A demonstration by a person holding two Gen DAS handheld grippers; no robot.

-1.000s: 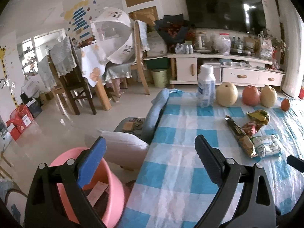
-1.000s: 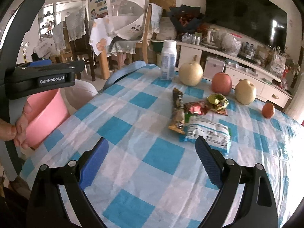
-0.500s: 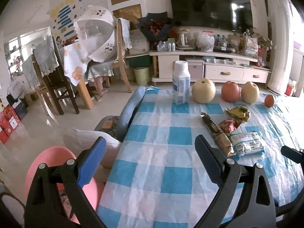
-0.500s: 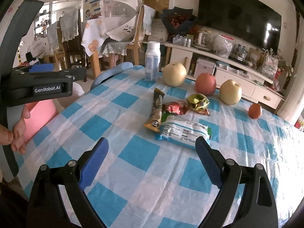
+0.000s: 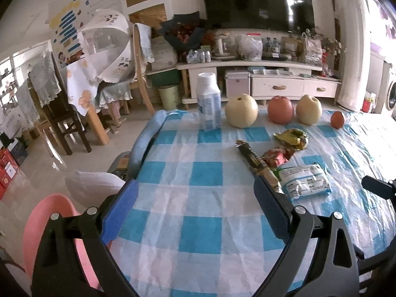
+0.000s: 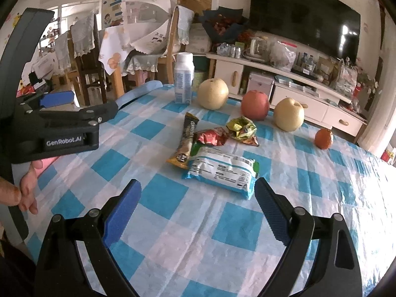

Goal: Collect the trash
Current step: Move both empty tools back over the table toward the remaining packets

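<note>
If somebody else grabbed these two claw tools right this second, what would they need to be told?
Left gripper: open, empty, over the near table edge.
Right gripper: open, empty, pointing at the wrappers.
Trash, all on the checked tablecloth: white-and-blue packet nearest, long bar wrapper, red wrapper, gold wrapper.
Pink bin: on the floor, left of the table.
Bottle and fruit behind look like keepers.
Done: none of the four wrappers is picked up yet.
Left: pick up each wrapper; the pink bin seems the likely drop spot.

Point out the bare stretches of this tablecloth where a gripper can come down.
Free: the checked cloth between the table's near edge and the white packet, and left of the brown bar wrapper toward the milk bottle. Crowded: the wrappers with the fruit row behind.
</note>
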